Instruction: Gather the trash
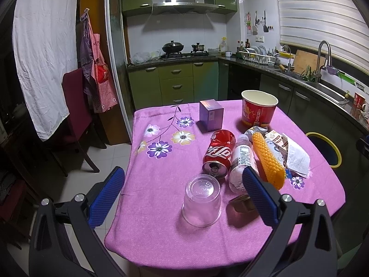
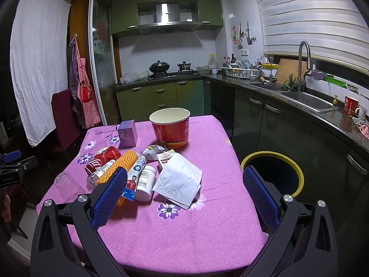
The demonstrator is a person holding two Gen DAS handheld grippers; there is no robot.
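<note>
The left gripper (image 1: 184, 191) is held above the near edge of a table covered by a pink flowered cloth (image 1: 161, 230), its blue pads (image 1: 107, 198) spread wide apart with nothing between them. Framed between the pads, an upturned clear plastic cup (image 1: 201, 200) is seen standing on the cloth, with a small round tin (image 1: 242, 205) just beside it, partly hidden behind the right pad. Beyond these, a red soda can (image 1: 219, 154) lies on its side, touching a clear plastic bottle (image 1: 241, 161), and next to that an orange foam net sleeve (image 1: 267, 159) and a snack wrapper (image 1: 276, 145) are piled together. The right gripper (image 2: 184, 194) is likewise wide open and empty, held over the cloth. A folded white napkin (image 2: 177, 180) lies between its pads, and a white pill bottle (image 2: 145, 182) lies just to the napkin's left, close to the left pad. A red paper bucket (image 2: 170, 127) stands upright further back, with a purple box (image 2: 127, 133) to its left. A dark bin with a yellow rim (image 2: 272, 154) stands on the floor beside the table's right edge, partly blocked by the right pad.
</note>
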